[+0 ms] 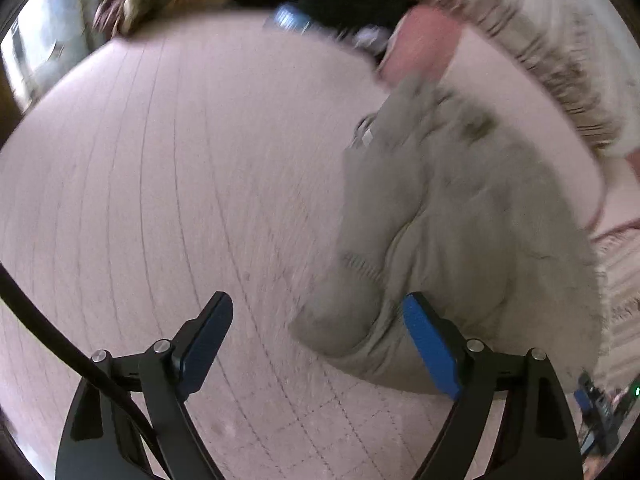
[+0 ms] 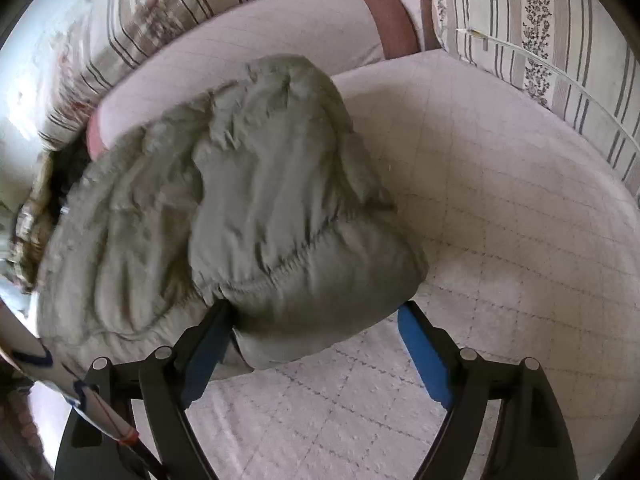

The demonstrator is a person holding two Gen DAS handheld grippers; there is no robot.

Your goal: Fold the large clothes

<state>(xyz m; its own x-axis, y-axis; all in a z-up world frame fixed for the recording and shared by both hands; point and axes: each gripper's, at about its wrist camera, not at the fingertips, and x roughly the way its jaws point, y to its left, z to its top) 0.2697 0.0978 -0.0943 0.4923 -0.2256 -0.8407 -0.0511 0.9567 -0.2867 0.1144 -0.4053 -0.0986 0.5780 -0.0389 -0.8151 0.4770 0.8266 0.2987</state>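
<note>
Item: grey-green padded garment [image 2: 248, 208], a large quilted jacket or the like, lying in a rumpled heap on a pale pink bed cover [image 2: 500, 208] with a faint grid pattern. In the right wrist view it fills the centre and left of the frame; in the left wrist view it sits at the right, blurred. A gathered, elastic-looking hem runs across its near edge.

Left gripper [image 1: 320, 332]: fingers spread wide, nothing pinched. Its right blue pad lies against or just over the near edge of the garment — which of the two cannot be told through the blur; its left pad stands over bare cover.

Right gripper [image 2: 316, 332]: fingers spread wide. A bulging fold of the garment hangs into the gap between them, touching or covering the left pad, clear of the right one. No grip is made.

Step in hand, as judged: approach to take hold of the near edge for spreading or a first fold. To do it well — set each gripper on a true edge or corner, not on a puffy bulge; padded cloth slips, so bite deep and take one layer only, then lift both sides together to keep the hem straight.

Containers: none visible. Striped floral pillows [image 2: 560, 40] line the upper edge and right; a pink bolster [image 2: 280, 32] lies behind the garment.
</note>
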